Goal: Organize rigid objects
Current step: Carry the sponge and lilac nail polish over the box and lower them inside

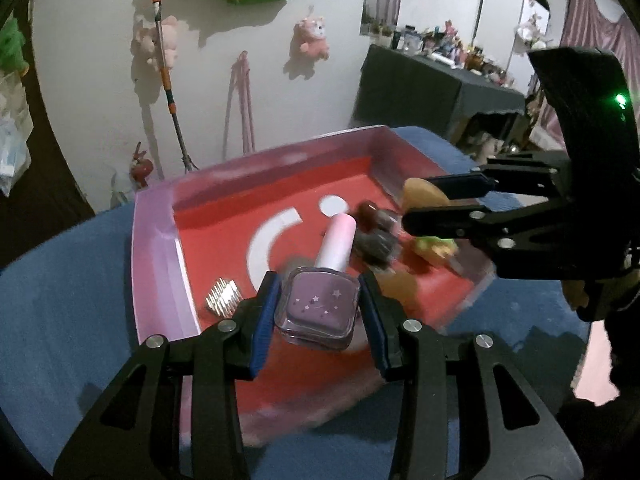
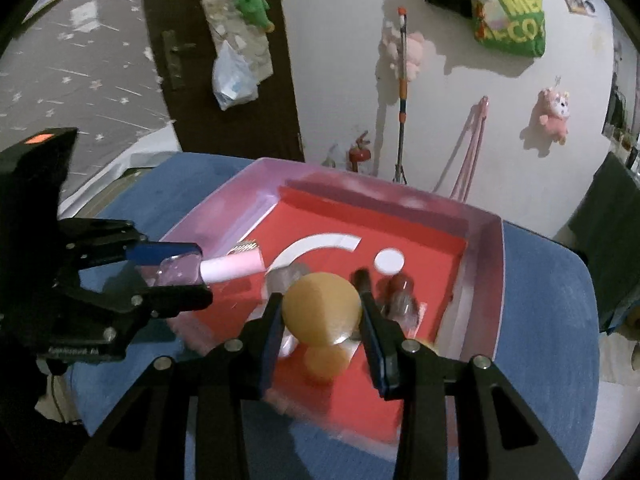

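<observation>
Blue pads on the left claw press both flat sides of a purple nail polish bottle, its pale pink cap pointing away from the claw. The right claw is likewise closed on a tan egg-shaped object, pinched at its widest part. Both loads hang above the red floor of a pink-walled tray, which sits on a blue-covered bench.

Just beyond the left claw, inside the tray, lie a small silver comb to its left and a blurred cluster of dark little bottles ahead. Below the right claw rests a second tan round piece.

Judging by this, the step in hand is carrying 2 items clear of the tray for sorting. To do it well, keep both grips firm, since the glass bottle is smooth and the rounded piece could squirt out. Lift high enough to clear the tray wall, keep the 2 claws apart, and move steadily so the bottle does not swing or twist.
</observation>
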`<state>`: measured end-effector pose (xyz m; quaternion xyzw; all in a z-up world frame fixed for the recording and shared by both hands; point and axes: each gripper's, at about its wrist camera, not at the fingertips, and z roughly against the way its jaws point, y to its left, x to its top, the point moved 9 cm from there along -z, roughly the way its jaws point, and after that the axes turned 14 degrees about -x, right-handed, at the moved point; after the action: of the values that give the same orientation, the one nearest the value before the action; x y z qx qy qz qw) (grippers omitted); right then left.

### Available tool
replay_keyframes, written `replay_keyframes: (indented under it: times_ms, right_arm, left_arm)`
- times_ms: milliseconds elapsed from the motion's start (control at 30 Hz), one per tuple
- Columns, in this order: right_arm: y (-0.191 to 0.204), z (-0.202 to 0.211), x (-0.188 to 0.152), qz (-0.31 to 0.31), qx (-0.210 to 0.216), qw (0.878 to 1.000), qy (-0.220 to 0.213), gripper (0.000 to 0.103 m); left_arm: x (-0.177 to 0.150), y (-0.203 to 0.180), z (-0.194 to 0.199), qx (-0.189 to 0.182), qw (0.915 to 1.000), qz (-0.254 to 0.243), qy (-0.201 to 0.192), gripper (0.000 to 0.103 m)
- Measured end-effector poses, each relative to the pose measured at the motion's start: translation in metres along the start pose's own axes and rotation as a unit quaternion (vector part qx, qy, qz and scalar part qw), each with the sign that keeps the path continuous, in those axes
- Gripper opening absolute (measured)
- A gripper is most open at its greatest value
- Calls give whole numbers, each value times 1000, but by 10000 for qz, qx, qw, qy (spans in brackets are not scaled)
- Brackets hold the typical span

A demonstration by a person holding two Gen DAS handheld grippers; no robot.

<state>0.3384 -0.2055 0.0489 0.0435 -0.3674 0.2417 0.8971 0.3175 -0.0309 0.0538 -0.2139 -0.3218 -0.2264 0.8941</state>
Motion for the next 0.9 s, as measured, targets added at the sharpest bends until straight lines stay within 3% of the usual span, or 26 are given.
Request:
replay_keyframes:
  times_ms: [300,567,900]
  right_arm:
    - [-23,-96,38,92,-214,9958,883,40]
    - [-26,-138,35,427,-456,9883,1394,40]
    - [-26,-158,25,575,-581,9834,1623,40]
  left_arm:
    - [27,49,-61,56,9975,216,675,38]
    - [28,70,-94,200,9928,261,1152,38]
    - [23,77,-107,246,9904,451,1283,38]
